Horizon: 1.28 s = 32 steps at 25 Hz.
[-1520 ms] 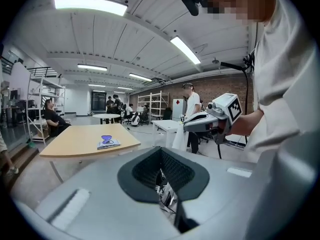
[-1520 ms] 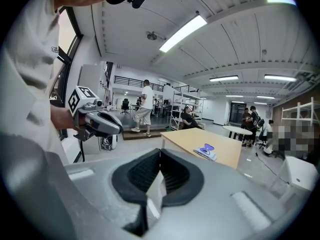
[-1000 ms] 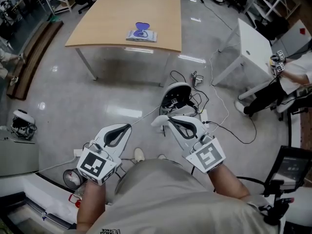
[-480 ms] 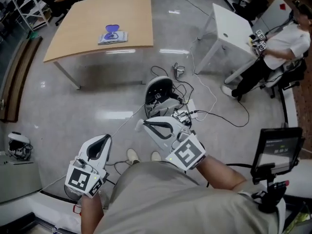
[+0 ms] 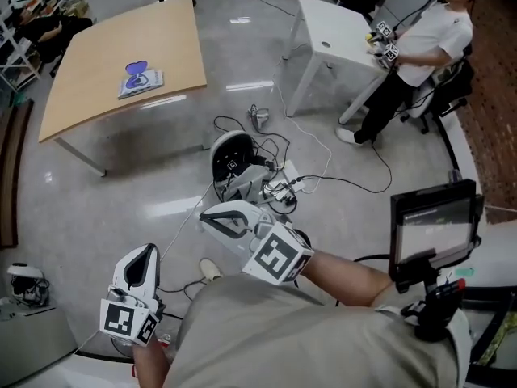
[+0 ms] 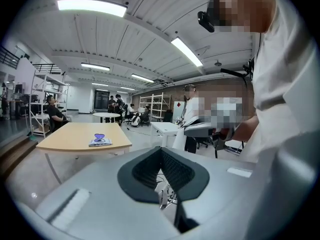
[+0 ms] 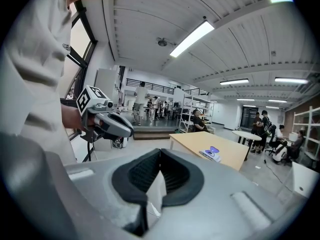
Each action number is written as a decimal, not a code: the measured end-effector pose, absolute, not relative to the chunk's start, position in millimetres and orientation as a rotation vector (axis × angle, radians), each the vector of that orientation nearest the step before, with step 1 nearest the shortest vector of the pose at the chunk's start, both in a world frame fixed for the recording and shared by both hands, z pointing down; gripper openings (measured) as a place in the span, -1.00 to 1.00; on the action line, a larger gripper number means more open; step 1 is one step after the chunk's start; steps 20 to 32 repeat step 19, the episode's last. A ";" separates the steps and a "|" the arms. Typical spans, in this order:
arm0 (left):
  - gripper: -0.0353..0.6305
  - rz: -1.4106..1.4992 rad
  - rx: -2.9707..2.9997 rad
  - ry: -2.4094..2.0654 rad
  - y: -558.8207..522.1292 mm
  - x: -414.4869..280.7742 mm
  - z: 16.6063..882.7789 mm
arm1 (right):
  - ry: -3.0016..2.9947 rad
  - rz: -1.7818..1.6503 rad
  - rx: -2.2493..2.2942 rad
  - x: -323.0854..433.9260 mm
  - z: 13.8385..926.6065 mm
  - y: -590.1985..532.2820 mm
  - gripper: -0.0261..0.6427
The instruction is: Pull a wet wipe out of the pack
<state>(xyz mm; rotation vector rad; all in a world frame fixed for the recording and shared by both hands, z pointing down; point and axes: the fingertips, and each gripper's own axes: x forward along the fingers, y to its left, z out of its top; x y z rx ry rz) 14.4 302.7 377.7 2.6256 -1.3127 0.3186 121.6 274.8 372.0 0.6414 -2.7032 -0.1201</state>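
The wet wipe pack, flat and pale with a blue-purple lid, lies on a wooden table several steps away across the floor. It also shows small in the left gripper view as the pack and in the right gripper view as the pack. My left gripper hangs low by my body, its jaws shut on nothing. My right gripper is held in front of my waist, also shut and empty. In their own views, the left gripper and the right gripper have their tips together.
A white helmet-like device and tangled cables lie on the grey floor between me and the table. A white table with a person working at it stands at the far right. A monitor on a stand is close on my right.
The view has swung right, so the wooden table and pack have slid to the upper left. My left gripper has dropped lower; the right has shifted left. Both remain shut.
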 end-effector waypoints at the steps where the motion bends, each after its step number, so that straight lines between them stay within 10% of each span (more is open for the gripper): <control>1: -0.88 0.327 2.628 -1.302 299.2 19.5 375.0 | -2.708 -0.109 0.637 123.8 368.3 272.6 -0.91; 32: -0.88 0.360 2.568 -1.330 295.6 -62.5 380.8 | -2.702 -0.107 0.552 43.0 362.7 252.5 -0.91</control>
